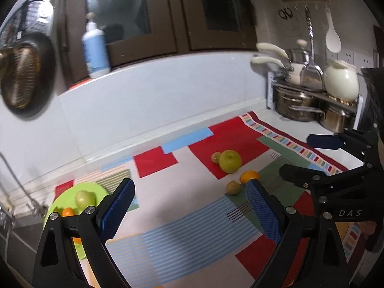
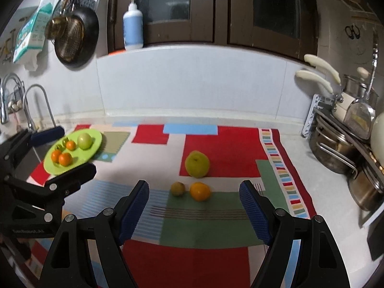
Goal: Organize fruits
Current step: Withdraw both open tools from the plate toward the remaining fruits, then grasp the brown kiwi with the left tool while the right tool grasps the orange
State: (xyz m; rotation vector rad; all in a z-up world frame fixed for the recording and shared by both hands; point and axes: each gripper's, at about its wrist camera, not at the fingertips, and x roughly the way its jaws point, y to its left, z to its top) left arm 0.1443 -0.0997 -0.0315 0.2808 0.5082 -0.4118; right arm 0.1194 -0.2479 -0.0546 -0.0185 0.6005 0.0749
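Both hand-held grippers, right and left, gape wide, empty. Ahead on the patchwork mat, a round orange awaits pickup toward the far-left lime-green plate, I judge.

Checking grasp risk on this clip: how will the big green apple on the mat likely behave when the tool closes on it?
The green apple looks round and smooth, so it may roll if nudged off-centre. It is the largest loose fruit, bigger than the orange, so probably the heaviest. The open right tool looks wide enough to span it.
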